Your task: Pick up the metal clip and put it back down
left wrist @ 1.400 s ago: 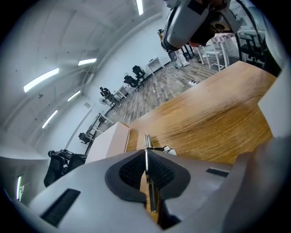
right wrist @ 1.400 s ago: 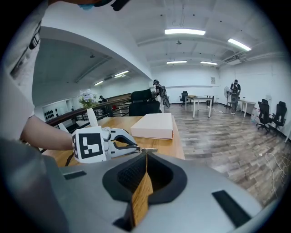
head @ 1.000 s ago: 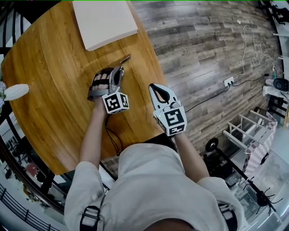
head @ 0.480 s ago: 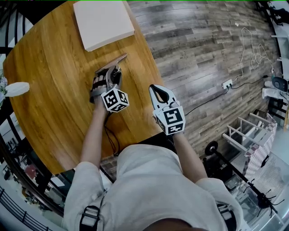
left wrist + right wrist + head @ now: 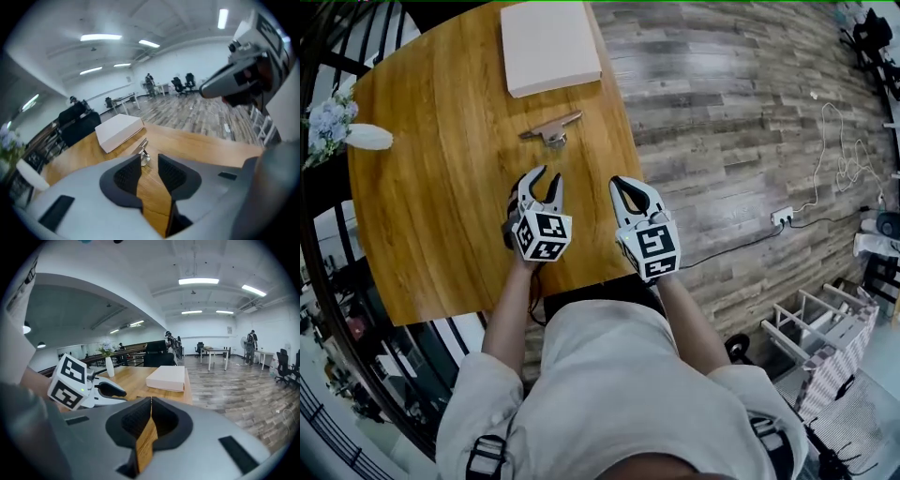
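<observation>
wooden table (image 5: 441,187): metal clip (image 5: 551,130) lying free near white box (image 5: 548,45). left gripper (image 5: 548,174): jaws just opened, spread, nothing between. right gripper (image 5: 621,182): jaws pressed together, empty.

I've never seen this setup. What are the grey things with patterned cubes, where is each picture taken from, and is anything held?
A person holds a two-jaw tool in each hand; the cubes are part of them. One picture is from a head camera looking down; the others come from cameras riding on each tool. On the wooden table lie the metal clip and a white box, with a vase at its edge. The left tool has just been opening its jaws, with nothing between them; the right tool is shut and empty.
</observation>
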{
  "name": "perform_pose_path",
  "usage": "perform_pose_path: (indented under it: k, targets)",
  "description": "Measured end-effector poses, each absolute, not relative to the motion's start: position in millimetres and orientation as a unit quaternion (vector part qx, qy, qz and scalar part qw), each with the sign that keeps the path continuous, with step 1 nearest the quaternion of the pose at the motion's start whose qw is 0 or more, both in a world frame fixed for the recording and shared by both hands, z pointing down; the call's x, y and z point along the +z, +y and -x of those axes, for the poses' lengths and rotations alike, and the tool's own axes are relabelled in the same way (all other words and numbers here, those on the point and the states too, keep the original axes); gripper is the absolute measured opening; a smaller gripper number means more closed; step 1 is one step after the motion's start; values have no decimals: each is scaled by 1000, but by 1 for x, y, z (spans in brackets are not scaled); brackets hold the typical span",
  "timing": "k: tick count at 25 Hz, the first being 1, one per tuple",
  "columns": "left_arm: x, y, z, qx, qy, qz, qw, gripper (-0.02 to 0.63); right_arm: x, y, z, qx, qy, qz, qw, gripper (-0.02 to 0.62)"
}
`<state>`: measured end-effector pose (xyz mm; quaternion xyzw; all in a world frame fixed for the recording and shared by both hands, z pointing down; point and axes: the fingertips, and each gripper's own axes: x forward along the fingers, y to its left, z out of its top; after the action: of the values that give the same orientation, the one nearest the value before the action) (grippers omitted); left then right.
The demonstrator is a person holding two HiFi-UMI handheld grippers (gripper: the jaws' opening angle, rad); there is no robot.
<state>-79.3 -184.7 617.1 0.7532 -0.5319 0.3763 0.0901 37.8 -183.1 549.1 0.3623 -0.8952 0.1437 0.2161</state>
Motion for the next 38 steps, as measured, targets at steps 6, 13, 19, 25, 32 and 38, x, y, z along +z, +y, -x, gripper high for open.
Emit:
perform_pose_path:
  k: [6,13,19,25,32,38]
  targets:
    - [588,-143,75,186,-634,-712,237,28,533,-175,-18,119,-917,-336,181,26]
    - [512,-99,69,141,-673,-696,207,26,468,-146,-16,94,-931,-324,139,26]
    - [424,-97,74,88,-706,-689,138,25,409,-149,-17,62,-941,-320,91,26]
    - [366,-88,86,54,-723,-684,75,25,357,-143,-23,21,-945,-322,53,26]
    - [355,-81,92,42,-734,-675,65,25,339,-140,-23,-15,-944,-326,42,26]
    - [349,-85,83,39,-723,-687,60,25,337,-143,-30,-4,-942,-333,41,26]
